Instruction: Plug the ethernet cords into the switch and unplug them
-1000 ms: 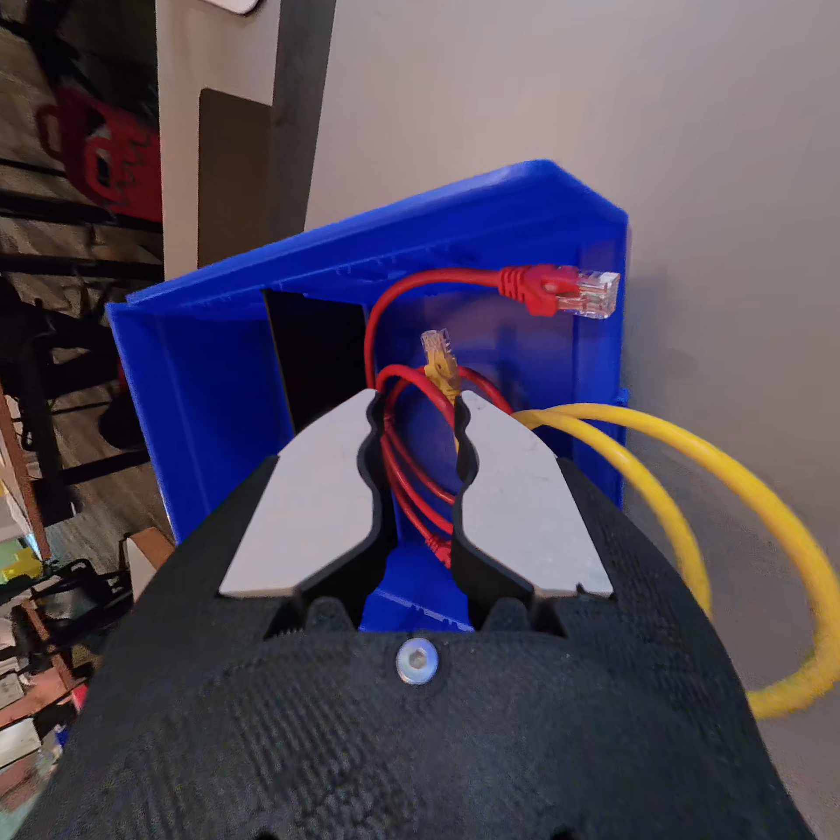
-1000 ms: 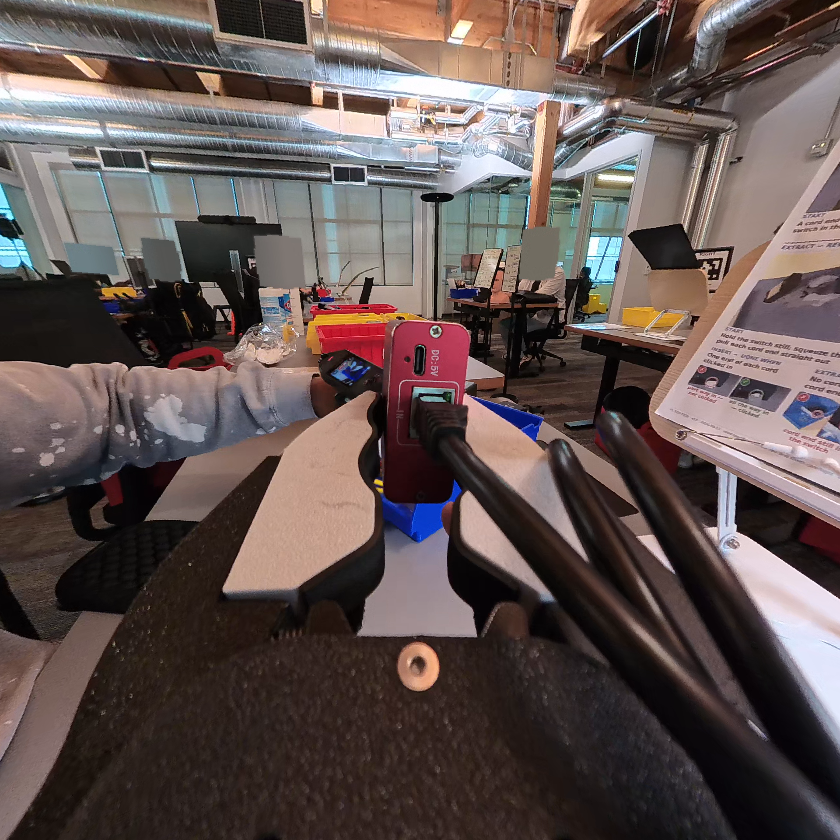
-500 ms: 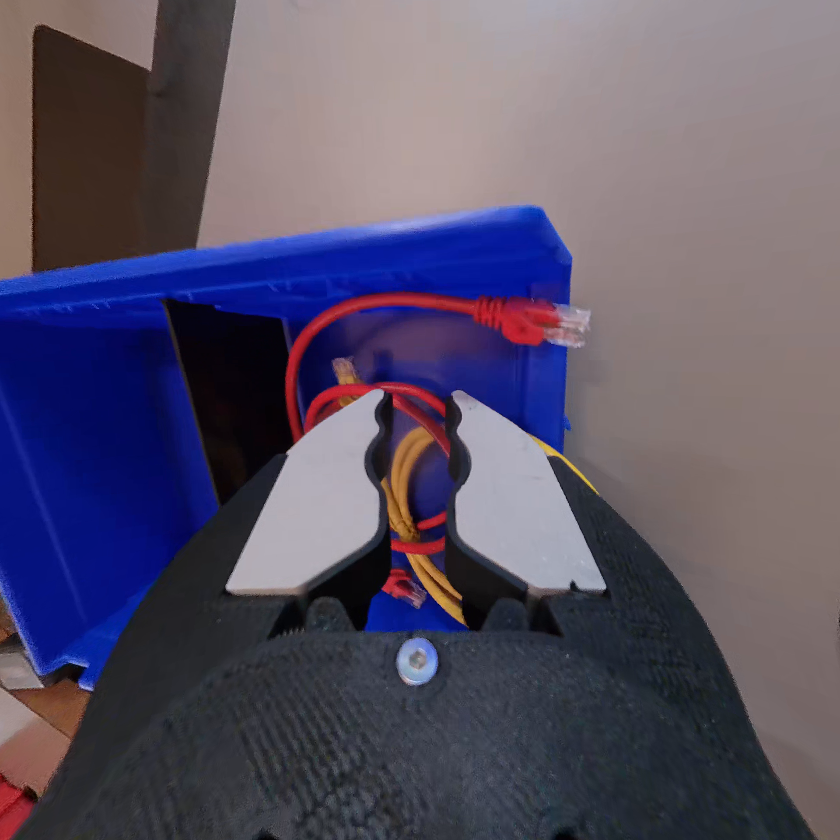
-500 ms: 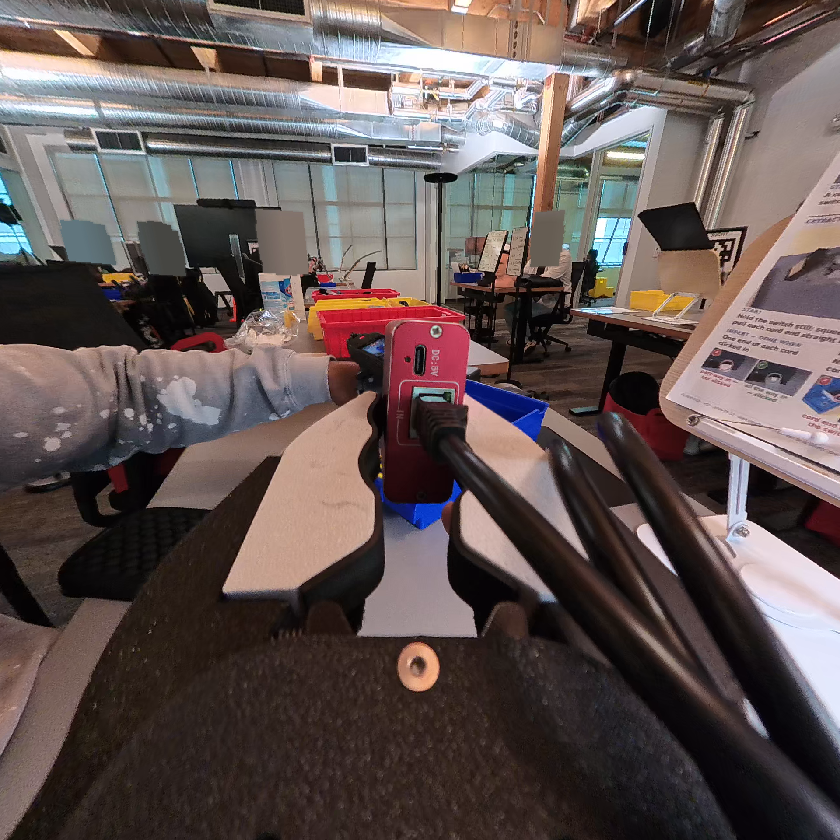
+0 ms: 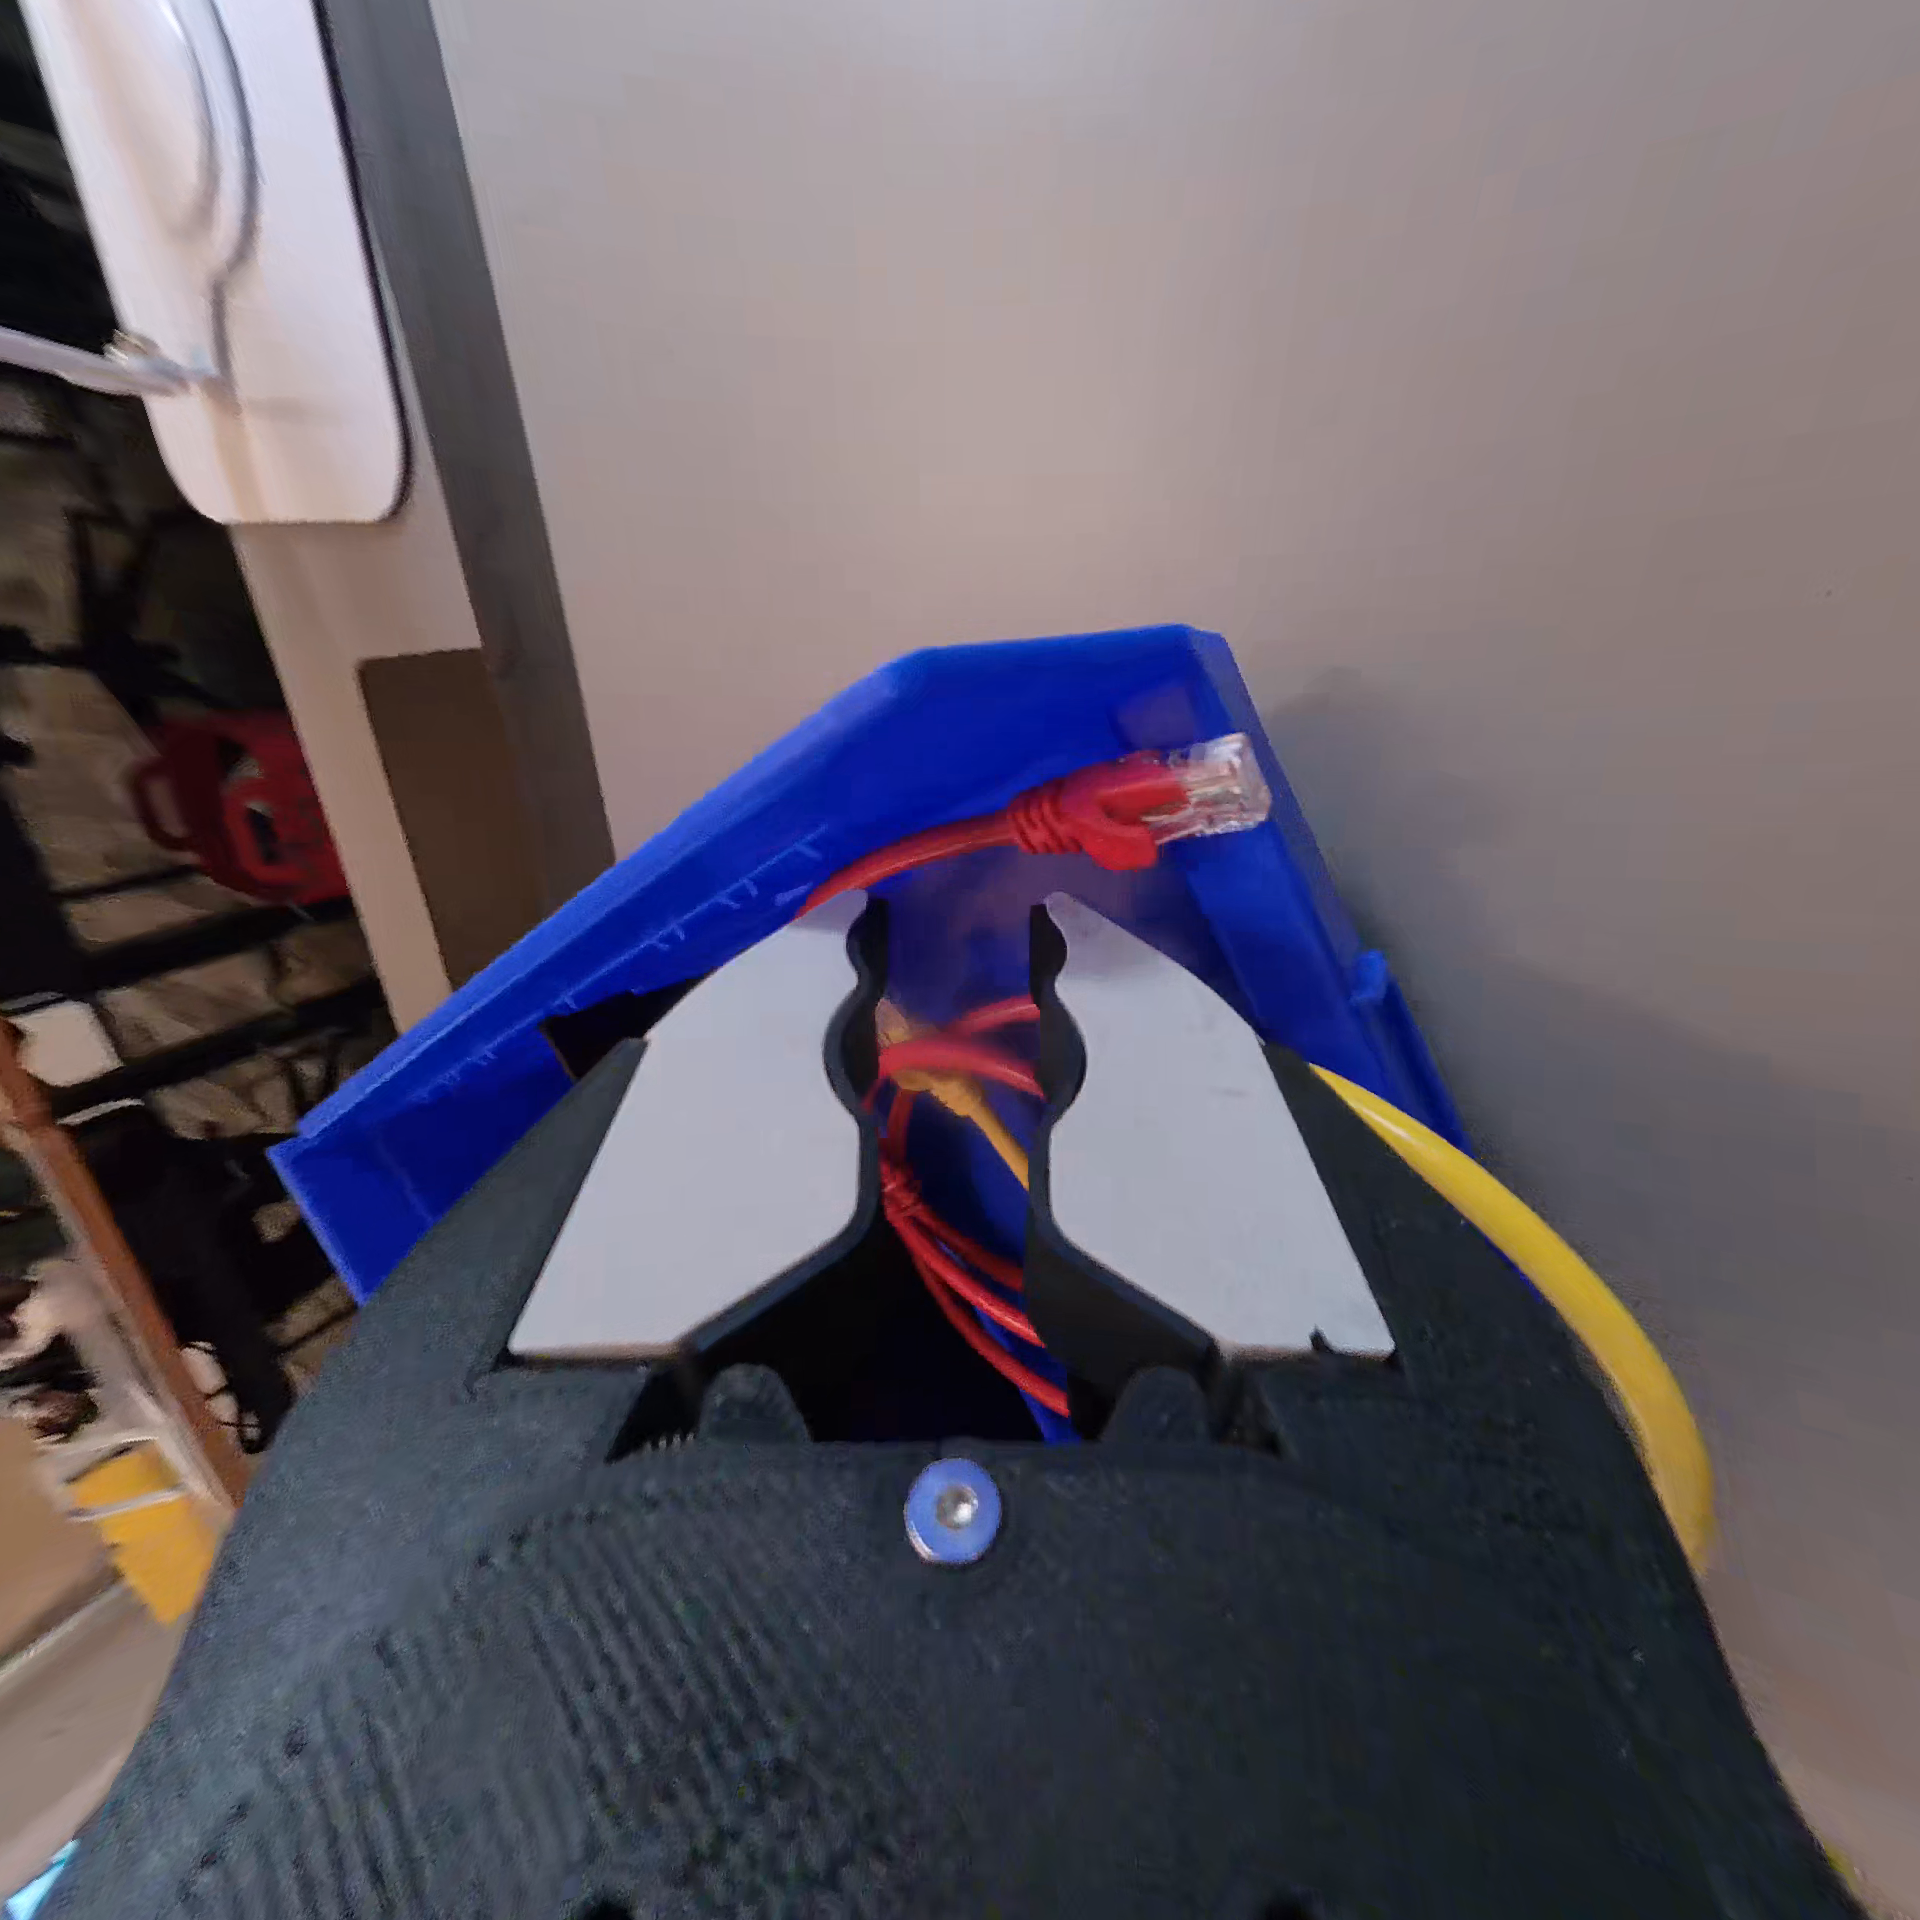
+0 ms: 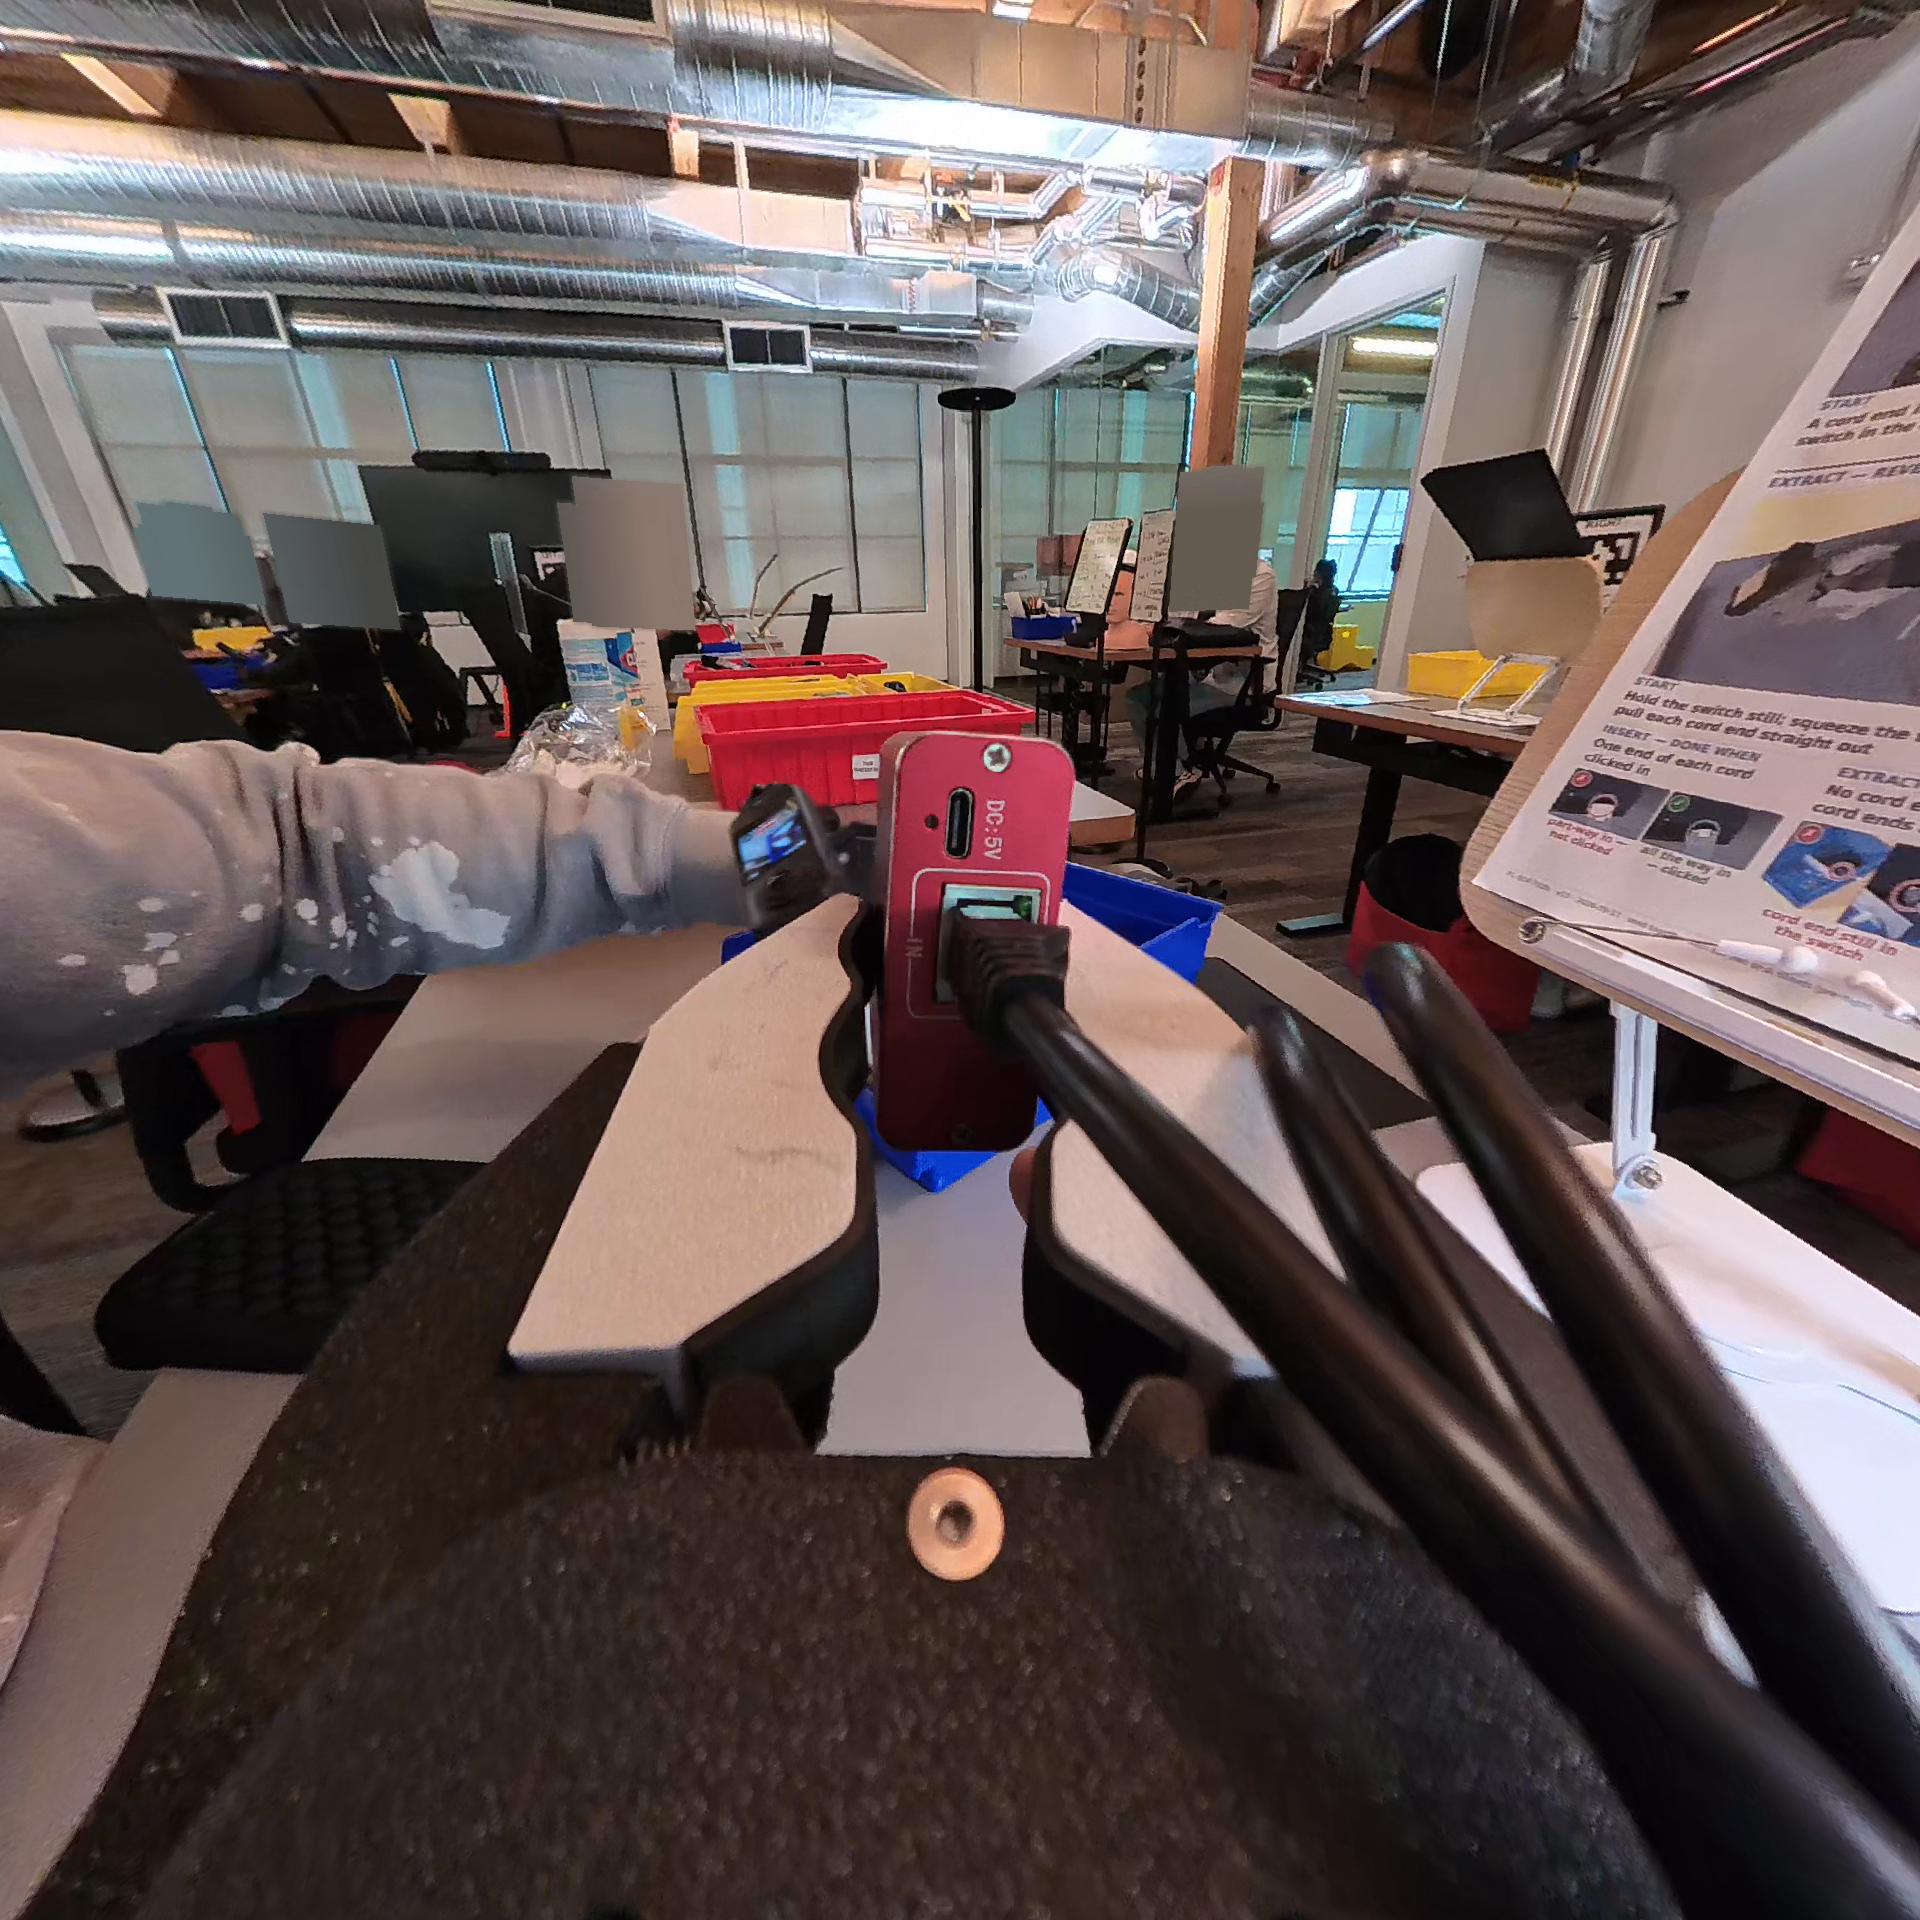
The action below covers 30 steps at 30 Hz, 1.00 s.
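Note:
My left gripper (image 5: 951, 914) is open and empty, with its tips over the blue bin (image 5: 727, 862). Coiled red cord and a yellow plug (image 5: 935, 1086) lie in the bin between the jaws. A red cord's plug (image 5: 1143, 805) rests on the bin's far corner. A yellow cord (image 5: 1507, 1226) loops out over the bin's right wall. My right gripper (image 6: 961, 925) is shut on the red switch (image 6: 971, 831), held upright. A black cord's plug (image 6: 1003, 966) sits in the switch's port. The left gripper (image 6: 779, 842) also shows in the right wrist view, reaching to the blue bin (image 6: 1143, 904).
Several thick black cords (image 6: 1558, 1247) run along my right gripper's right side. An instruction sheet on a board (image 6: 1766, 727) stands at the right. A grey sleeve (image 6: 312, 883) crosses from the left over the white table (image 6: 499, 1039). Red and yellow bins (image 6: 831, 727) stand behind.
The yellow cord's plug, near my left fingertips a second ago, now lies in the bin. My left gripper has swung and tilted over the bin. My right gripper keeps hold of the switch, almost still.

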Motion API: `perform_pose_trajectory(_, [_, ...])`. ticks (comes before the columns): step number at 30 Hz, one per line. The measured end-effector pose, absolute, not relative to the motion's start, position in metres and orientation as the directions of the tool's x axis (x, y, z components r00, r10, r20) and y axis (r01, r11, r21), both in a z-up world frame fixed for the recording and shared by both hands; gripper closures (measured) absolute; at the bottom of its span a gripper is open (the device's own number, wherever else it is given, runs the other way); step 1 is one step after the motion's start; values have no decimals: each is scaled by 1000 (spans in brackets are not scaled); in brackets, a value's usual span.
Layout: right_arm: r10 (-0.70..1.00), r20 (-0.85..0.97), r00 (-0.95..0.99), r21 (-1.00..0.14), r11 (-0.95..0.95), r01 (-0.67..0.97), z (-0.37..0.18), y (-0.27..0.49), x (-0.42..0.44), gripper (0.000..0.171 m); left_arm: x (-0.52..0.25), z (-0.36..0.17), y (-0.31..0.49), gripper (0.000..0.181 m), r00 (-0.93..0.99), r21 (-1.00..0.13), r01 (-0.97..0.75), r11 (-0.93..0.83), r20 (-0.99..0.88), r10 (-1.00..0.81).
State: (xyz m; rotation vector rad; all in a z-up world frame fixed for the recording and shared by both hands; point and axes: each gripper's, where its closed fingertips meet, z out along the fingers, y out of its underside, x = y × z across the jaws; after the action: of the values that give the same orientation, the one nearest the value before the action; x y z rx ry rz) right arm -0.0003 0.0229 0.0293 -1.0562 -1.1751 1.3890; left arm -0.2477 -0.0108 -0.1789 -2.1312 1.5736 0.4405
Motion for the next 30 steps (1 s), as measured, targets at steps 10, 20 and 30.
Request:
perform_pose_trajectory(10, [986, -97, -134, -983, -116, -144, 16, 34, -6, 145, -234, -172, -6, 155, 206, -226, -973, -52, -744, -636])
perform_pose_trajectory(20, [984, -114, -133, -981, -133, -142, 13, 38, -7, 145, -233, -165, -1, 167, 298, -317, -946, -66, -775, -557])
perform_pose_trajectory(30, [986, -103, -128, -981, -122, -152, 17, 37, -4, 145, -247, -153, 1, 177, 438, -423, -891, -167, -699, -566])
